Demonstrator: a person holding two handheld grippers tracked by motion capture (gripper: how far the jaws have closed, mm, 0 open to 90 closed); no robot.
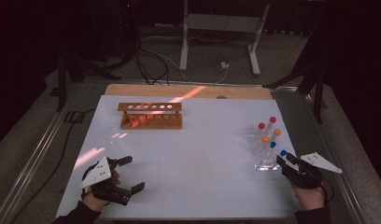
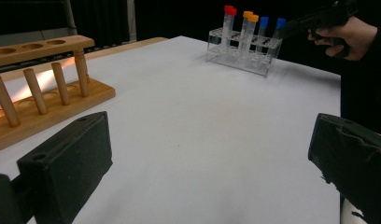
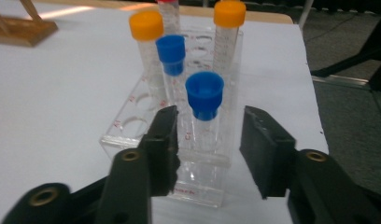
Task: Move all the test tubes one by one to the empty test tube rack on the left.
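Note:
A clear plastic rack [image 1: 264, 164] at the right of the white table holds several capped tubes: red, orange and blue. My right gripper [image 1: 282, 161] reaches into its near corner. In the right gripper view its jaws [image 3: 208, 135] stand on either side of the nearest blue-capped tube [image 3: 205, 93], which is upright in the rack [image 3: 198, 189]. The left pad is close to the glass and a gap shows on the right side. My left gripper [image 1: 134, 173] rests open at the front left, with nothing between its jaws [image 2: 207, 135].
An empty wooden tube rack [image 1: 151, 115] with a row of holes and pegs stands at the back left [image 2: 48, 93]. The clear rack [image 2: 240, 58] and the right hand's gripper [image 2: 291, 25] appear far off in the left gripper view. Bare white surface lies between the racks.

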